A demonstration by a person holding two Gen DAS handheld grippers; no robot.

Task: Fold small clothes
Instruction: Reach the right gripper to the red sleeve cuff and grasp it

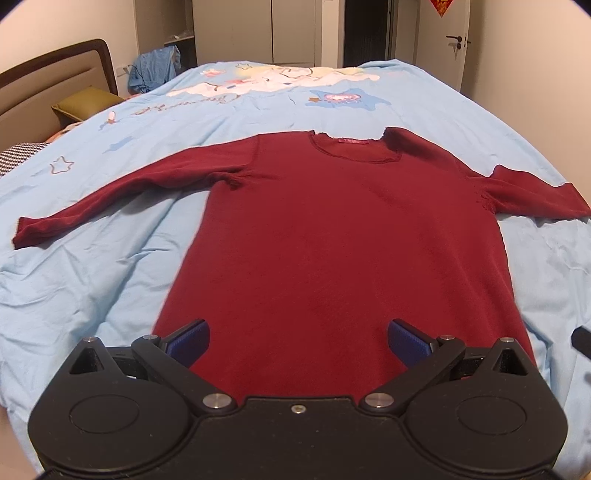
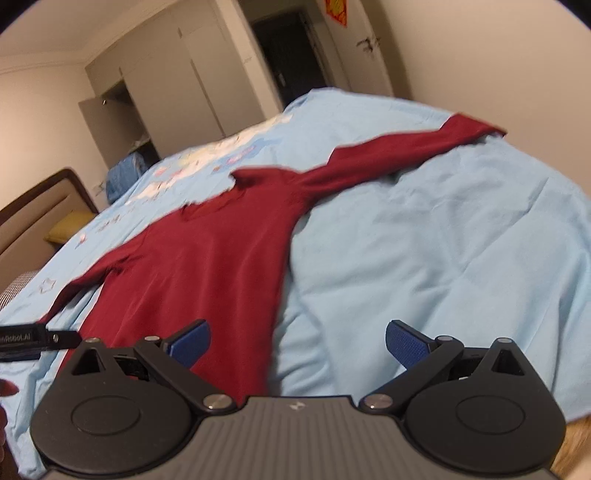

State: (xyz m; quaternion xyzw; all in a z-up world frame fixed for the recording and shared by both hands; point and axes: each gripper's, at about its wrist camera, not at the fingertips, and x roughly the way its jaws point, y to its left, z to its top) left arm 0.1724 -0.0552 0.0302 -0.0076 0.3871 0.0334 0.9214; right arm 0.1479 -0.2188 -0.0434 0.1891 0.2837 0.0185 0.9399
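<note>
A dark red long-sleeved top [image 1: 332,236] lies spread flat on the light blue bedsheet [image 1: 110,266], neckline far from me, both sleeves stretched out sideways. My left gripper [image 1: 298,341] hangs open just above the top's near hem, with nothing between its blue pads [image 1: 190,341]. In the right wrist view the same top [image 2: 207,258] runs from lower left to the upper right sleeve. My right gripper [image 2: 297,341] is open over the hem's right corner and the sheet beside it, holding nothing. The left gripper's black body [image 2: 33,339] shows at that view's left edge.
The bed's padded headboard [image 1: 51,74] and an olive pillow [image 1: 85,103] are at the far left. A blue garment [image 1: 153,70] is heaped beyond the bed by an open wardrobe. A dark doorway [image 1: 365,33] and a white door [image 1: 450,40] stand behind the bed.
</note>
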